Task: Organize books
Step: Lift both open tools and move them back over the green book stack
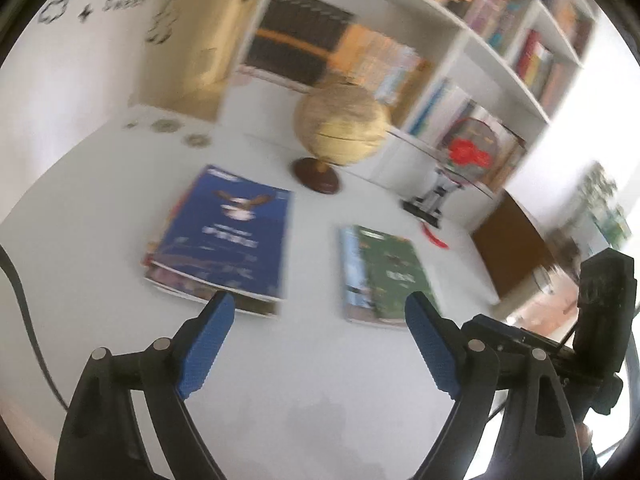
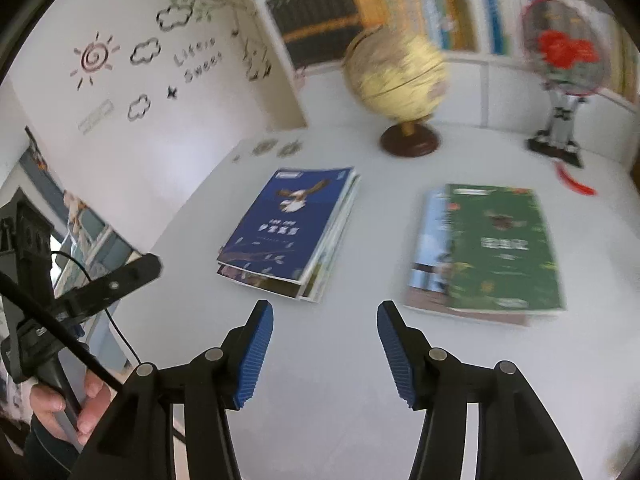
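Observation:
Two stacks of books lie on the white table. A blue-covered book with an eagle tops the left stack. A green-covered book tops the right stack, with a pale blue book showing beneath it. My left gripper hovers above the table in front of both stacks, jaws wide open with nothing between them. Over the gap between the stacks, my right gripper is open and holds nothing. In the right wrist view, a hand grips the left tool at the left edge.
A tan globe on a dark wooden base stands behind the stacks. A red ornament on a stand is at the back right. A white bookshelf full of books rises behind the table. A wooden chair back is at right.

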The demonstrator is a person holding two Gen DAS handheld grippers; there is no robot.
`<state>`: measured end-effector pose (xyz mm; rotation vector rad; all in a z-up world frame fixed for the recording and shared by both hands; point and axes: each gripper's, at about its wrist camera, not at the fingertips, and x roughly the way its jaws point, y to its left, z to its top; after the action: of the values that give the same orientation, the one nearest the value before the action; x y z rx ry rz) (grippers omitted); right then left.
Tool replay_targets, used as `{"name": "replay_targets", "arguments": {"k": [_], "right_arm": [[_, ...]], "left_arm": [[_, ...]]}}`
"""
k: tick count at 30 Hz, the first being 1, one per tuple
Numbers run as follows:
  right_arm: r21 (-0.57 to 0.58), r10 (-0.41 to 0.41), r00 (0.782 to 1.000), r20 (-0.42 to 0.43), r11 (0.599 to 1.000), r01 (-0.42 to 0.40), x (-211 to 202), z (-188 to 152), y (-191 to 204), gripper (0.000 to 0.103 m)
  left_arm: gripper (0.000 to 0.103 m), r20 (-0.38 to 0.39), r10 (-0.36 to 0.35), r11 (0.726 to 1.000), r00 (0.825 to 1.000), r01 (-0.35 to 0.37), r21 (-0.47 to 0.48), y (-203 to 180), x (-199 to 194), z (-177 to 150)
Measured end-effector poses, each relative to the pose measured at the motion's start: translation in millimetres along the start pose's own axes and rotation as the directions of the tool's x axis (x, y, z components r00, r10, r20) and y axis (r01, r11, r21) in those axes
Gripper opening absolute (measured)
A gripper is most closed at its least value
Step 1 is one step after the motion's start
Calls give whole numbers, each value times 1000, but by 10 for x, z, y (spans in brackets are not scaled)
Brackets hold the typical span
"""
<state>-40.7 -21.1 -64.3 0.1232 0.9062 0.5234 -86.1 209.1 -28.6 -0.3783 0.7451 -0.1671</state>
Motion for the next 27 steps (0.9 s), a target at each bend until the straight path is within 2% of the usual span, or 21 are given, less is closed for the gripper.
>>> {"name": "replay_targets", "arguments": {"k": [7, 10, 13, 20, 27], "right_arm": [[141, -43, 996, 81, 990, 31, -824, -441, -655, 54], [175, -53, 990, 129, 984, 29, -1077, -549, -824, 54], [190, -97, 981, 170, 980, 64, -1230, -579, -918, 54], [227, -157, 977, 143, 966, 122, -1095, -528, -1221, 54], [268, -193, 978, 80, 949, 166, -618, -196, -1715, 54]], "left_arm": [[86, 44, -22, 996, 999, 18, 87, -771, -203, -267], [88, 55, -14, 992, 998, 7, 125, -984, -255, -324], [89, 56, 0, 986, 998, -10, 169, -1116, -204, -323], [89, 7, -22, 973, 1000, 20, 228, -1254, 371, -203], [89, -126, -62, 958, 990, 95, 272, -1208, 1327, -45]]}}
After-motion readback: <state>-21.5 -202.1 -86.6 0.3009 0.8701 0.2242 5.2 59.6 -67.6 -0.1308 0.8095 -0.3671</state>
